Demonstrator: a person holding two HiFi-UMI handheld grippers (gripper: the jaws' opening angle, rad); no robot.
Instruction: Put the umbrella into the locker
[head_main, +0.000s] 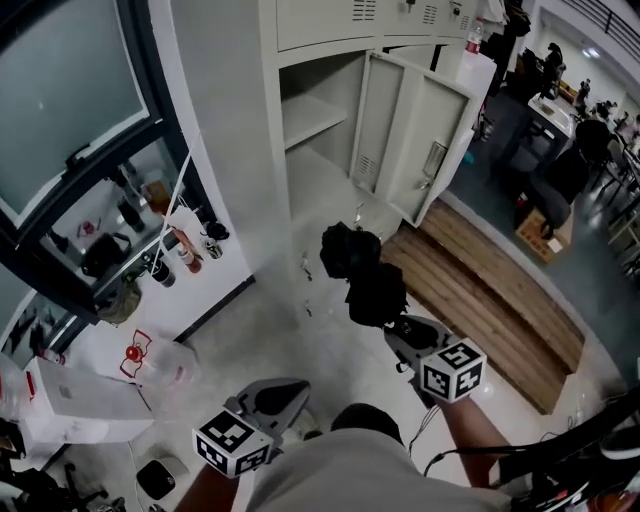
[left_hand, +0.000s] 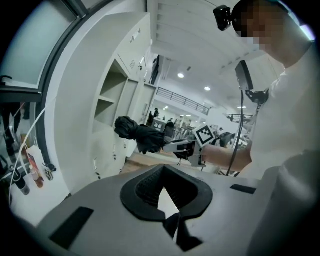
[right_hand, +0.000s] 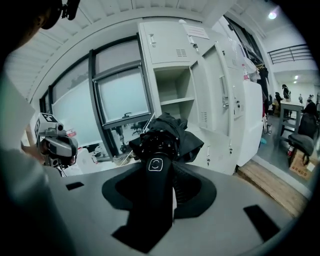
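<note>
– Right tool (right_hand: 167, 176) is clamped on the umbrella (right_hand: 167, 135) by its handle. The jaws stand fairly wide because the handle fills them. The black bundle juts ahead in mid-air, short of the locker (head_main: 230, 140). Your left tool (left_hand: 166, 192) is spread with nothing between its jaws.

– So how do I go in?

– My advice is to lead with the bundled end and aim under the shelf (head_main: 310, 115), where the space looks taller. Steer clear of the open door (head_main: 400, 130) on your right. Enter through the middle of the opening, since the loose cloth could snag on the frame edge. Don't let go until the umbrella rests on the compartment's bottom. Hold the left tool low and aside, ready to steady the door if it swings.

– What can't I trust?

– The head view looks down so steeply that you can't see the back of the compartment, so you can't judge its depth. In the right gripper view the handle covers the pads, so you can't tell how squarely they bite. The umbrella's tip is buried in cloth in every view. Some small bits (head_main: 305, 268) on the floor (head_main: 300, 350) by the locker's foot are too small to name. The locker's top is cut off.
</note>
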